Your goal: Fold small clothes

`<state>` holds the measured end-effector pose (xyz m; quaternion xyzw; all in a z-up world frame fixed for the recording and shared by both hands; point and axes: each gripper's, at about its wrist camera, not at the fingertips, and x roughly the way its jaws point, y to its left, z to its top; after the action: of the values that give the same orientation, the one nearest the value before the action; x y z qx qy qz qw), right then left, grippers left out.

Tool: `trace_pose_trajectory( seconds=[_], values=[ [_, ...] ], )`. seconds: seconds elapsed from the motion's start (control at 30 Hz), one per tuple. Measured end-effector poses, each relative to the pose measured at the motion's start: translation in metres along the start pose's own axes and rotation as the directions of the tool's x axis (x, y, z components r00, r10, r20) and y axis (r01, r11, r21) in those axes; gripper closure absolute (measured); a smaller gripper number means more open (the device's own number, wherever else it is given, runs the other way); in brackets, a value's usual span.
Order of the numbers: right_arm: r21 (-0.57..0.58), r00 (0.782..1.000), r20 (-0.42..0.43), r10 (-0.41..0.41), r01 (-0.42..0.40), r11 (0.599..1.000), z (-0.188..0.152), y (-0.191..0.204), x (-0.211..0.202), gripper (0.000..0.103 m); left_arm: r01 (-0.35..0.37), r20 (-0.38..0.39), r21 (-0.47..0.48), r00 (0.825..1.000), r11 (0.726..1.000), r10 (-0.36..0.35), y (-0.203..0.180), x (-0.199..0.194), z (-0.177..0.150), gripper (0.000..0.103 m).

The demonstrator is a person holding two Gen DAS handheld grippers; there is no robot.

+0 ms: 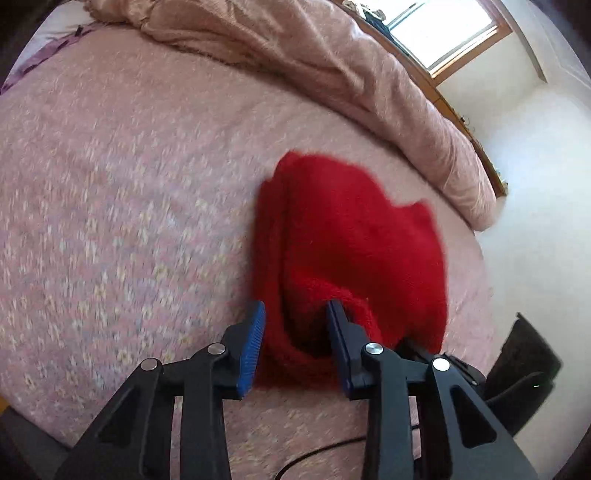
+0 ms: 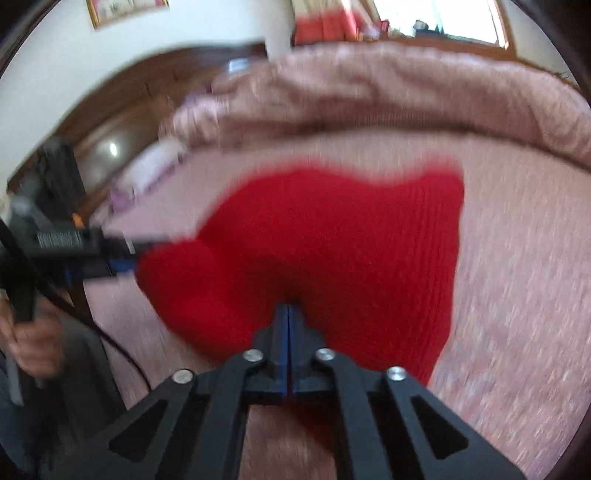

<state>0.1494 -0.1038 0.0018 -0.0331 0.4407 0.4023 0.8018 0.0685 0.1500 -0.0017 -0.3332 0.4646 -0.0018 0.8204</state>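
The left claw (image 1: 295, 306) stood apart around a bunched fold at the near edge of the red knitted garment (image 1: 351, 236), one finger tucked into the fold, though whether the pads pressed on it could not be told. The right claw (image 2: 288, 308) was pressed together at the garment's near edge, apparently pinching the knit. The garment lay crumpled on the pink bedspread (image 1: 129, 166), with a rumpled blanket (image 1: 332, 62) beyond it by the window (image 1: 447, 33).

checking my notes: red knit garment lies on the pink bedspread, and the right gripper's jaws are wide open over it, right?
Not quite. The right gripper is shut, its jaws pressed together at the edge of the red knit garment, as the right wrist view shows. The garment does lie on the pink bedspread.
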Motion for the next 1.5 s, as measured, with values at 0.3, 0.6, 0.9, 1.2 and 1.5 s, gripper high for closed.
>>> trace_pose_trajectory(
  seconds=[0.3,0.6,0.9,1.2,1.5],
  values=[
    [0.027,0.976,0.218,0.003,-0.009,1.0,-0.03,0.001,-0.046,0.065,0.073,0.018,0.008,0.997,0.997,-0.073,0.016,-0.032,-0.024,0.065],
    [0.05,0.893,0.317,-0.319,0.32,0.946,-0.094,0.02,-0.065,0.009,0.31,-0.017,-0.14,0.949,0.94,-0.315,0.025,-0.039,-0.039,0.029],
    [0.07,0.879,0.294,-0.376,0.373,0.925,-0.084,0.018,-0.048,0.009,0.217,-0.034,-0.112,0.974,0.97,-0.222,-0.014,0.001,-0.005,0.07],
    [0.081,0.868,0.218,-0.447,0.44,0.894,-0.079,0.011,-0.016,0.009,0.359,0.092,0.028,0.928,0.933,-0.36,-0.054,-0.022,0.016,0.082],
    [0.101,0.829,0.188,-0.527,0.517,0.85,-0.022,0.016,0.025,0.009,0.426,0.101,-0.022,0.901,0.904,-0.422,-0.038,-0.021,0.021,0.082]
  ],
)
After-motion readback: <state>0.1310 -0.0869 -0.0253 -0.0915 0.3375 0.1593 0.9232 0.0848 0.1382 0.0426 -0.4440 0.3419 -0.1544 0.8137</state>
